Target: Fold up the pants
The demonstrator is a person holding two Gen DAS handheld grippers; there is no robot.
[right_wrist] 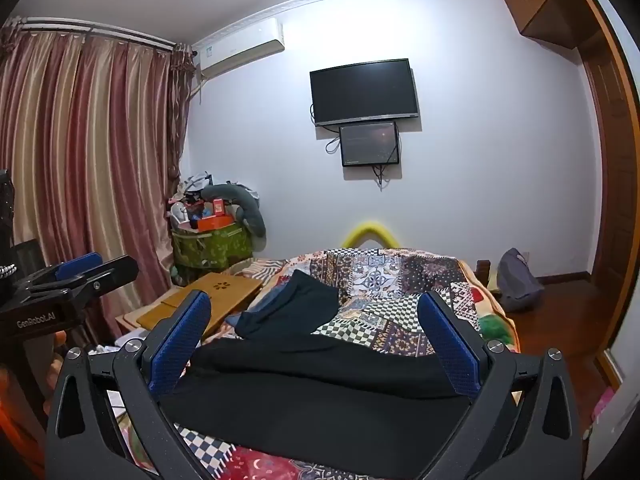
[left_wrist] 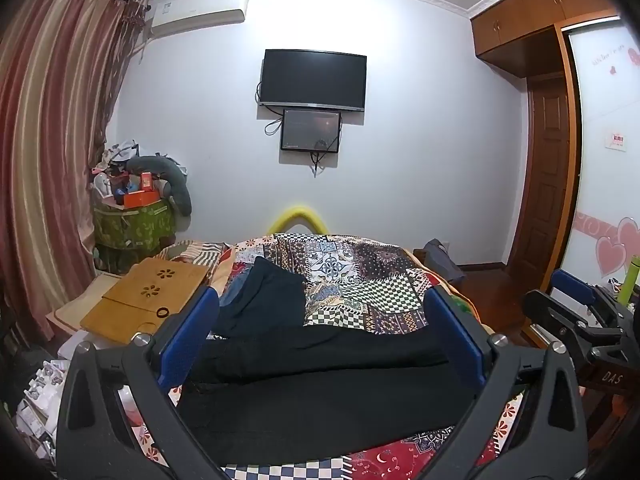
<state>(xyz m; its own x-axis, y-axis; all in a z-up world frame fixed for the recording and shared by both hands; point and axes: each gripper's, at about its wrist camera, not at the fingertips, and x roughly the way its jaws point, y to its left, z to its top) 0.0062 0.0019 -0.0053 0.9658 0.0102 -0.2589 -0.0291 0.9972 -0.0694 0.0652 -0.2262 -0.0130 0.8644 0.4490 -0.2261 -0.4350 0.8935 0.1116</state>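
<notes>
Right gripper [right_wrist: 316, 328] poised wide open above black pants [right_wrist: 320, 384] on a patchwork quilt [right_wrist: 384, 304].

The blue-padded fingers [right_wrist: 180, 340] stand far apart, with nothing pressed between them; the pants lie flat across the bed below, and a second dark garment [right_wrist: 292, 304] lies crumpled just beyond them. At the left edge the left gripper [right_wrist: 76, 276] shows side-on. A wooden lap desk [right_wrist: 224, 296] rests to the left of the bed, a cluttered green bin [right_wrist: 212, 248] sits by the striped curtains [right_wrist: 88, 160], and a dark television [right_wrist: 364, 92] hangs on the white wall with a smaller screen [right_wrist: 370, 144] below it.
</notes>
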